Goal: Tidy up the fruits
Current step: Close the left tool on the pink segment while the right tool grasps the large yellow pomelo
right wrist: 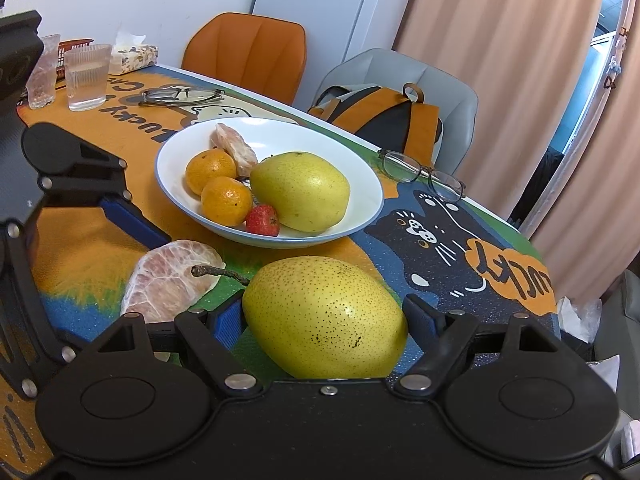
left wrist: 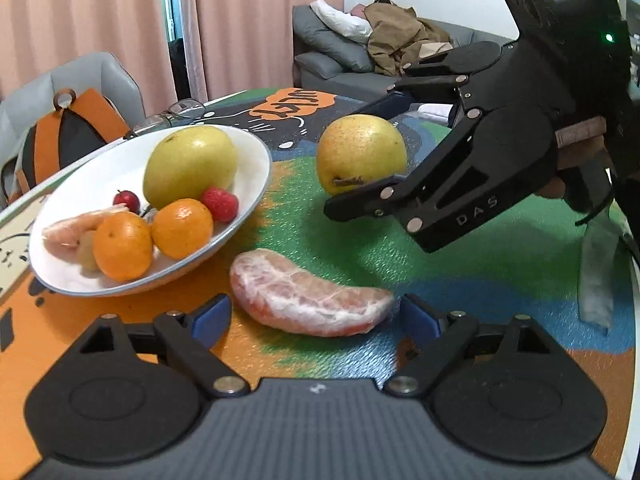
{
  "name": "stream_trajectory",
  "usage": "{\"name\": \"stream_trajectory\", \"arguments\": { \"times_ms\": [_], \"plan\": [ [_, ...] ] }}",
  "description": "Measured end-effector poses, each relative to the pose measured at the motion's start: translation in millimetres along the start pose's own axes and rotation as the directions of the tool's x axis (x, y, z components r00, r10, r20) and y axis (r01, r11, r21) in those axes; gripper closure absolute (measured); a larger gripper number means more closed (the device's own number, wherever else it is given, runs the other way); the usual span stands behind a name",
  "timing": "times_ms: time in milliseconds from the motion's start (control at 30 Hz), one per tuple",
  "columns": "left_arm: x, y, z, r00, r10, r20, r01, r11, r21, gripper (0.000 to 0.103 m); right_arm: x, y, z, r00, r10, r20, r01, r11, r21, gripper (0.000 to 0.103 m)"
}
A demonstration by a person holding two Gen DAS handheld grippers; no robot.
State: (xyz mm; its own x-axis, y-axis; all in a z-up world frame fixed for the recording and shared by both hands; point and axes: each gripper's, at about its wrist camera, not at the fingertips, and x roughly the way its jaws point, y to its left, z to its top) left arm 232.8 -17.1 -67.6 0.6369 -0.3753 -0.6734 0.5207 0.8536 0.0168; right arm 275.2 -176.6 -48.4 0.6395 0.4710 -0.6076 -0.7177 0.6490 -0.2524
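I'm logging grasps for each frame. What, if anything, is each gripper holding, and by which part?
The right gripper clamps the loose pear across its sides. The left gripper holds nothing: open around the pomelo segment.

Both views are bright and evenly lit, with soft daylight coming through the curtains [right wrist: 500, 80]. Shadows under the bowl [left wrist: 256, 160] and the fruit are short and pale. Small glare spots sit on the pear [right wrist: 320, 312] and the oranges [left wrist: 182, 228]. Focus is sharp at the centre; the fisheye lens bends the table [left wrist: 480, 280] edges, and the corners are dark.
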Motion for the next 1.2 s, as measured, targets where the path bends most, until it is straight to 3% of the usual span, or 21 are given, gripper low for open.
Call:
{"name": "stream_trajectory", "arguments": {
  "times_ms": [200, 400, 1200],
  "plan": [
    [3, -1, -3, 1.000, -0.007, 0.030, 0.007, 1.000, -0.013, 0.008, 1, 2, 0, 1.000, 0.006, -0.003, -0.006, 1.000, -0.005, 0.025],
    [-1, 5, -3, 0.999, 0.003, 0.041, -0.002, 0.999, -0.041, 0.018, 0, 3, 1, 1.000, 0.011, -0.003, -0.011, 1.000, -0.006, 0.025],
    [-21, -2, -5, 0.998, -0.030, 0.059, 0.033, 0.998, -0.053, 0.021, -10, 6, 18, 0.999, 0.012, 0.043, -0.011, 1.000, -0.010, 0.025]
  ]
}}
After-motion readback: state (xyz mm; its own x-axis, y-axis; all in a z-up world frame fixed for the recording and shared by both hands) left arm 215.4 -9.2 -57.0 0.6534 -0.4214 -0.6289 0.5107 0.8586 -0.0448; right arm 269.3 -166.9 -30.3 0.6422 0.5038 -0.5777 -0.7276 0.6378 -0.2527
